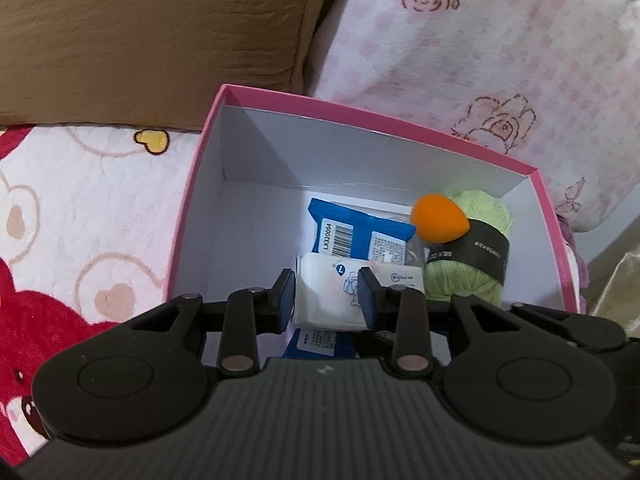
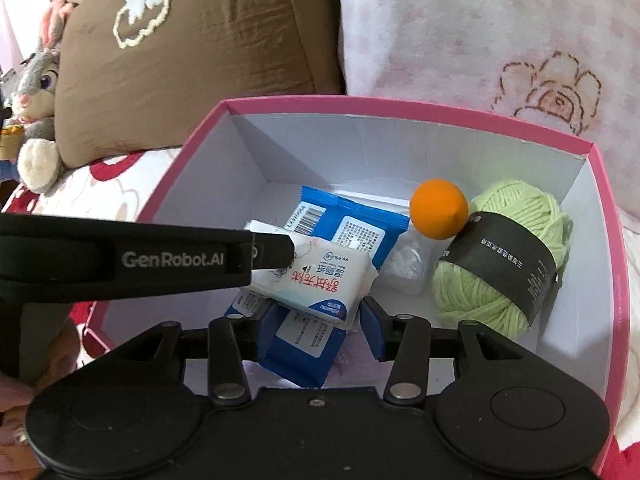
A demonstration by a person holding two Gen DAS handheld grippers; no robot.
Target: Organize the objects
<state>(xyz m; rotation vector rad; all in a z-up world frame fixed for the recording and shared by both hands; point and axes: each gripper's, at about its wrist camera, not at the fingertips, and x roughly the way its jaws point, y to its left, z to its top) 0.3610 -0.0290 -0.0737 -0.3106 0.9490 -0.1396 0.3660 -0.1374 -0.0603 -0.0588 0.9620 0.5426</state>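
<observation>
A pink box (image 1: 360, 114) (image 2: 400, 106) with white inside walls stands open on a bed. In it lie a blue wipes pack (image 1: 360, 232) (image 2: 348, 224), an orange egg-shaped sponge (image 1: 438, 220) (image 2: 438, 210), a green yarn ball (image 1: 464, 280) (image 2: 472, 292) with a dark band, and a small clear bag (image 2: 408, 264). My left gripper (image 1: 327, 300) is shut on a white tissue pack (image 1: 328, 292) (image 2: 312, 280), low inside the box over a second blue pack (image 2: 296, 352). My right gripper (image 2: 322, 326) stands open. The tissue pack's near corner lies between its fingers, with a gap at the right pad.
A brown pillow (image 1: 140, 40) and a pink flowered blanket (image 1: 500, 40) lie right behind the box. A white bedspread with red bears (image 1: 80, 220) spreads to its left. A grey plush rabbit (image 2: 36, 92) sits far left. A person's hand (image 2: 12, 400) shows at the left edge.
</observation>
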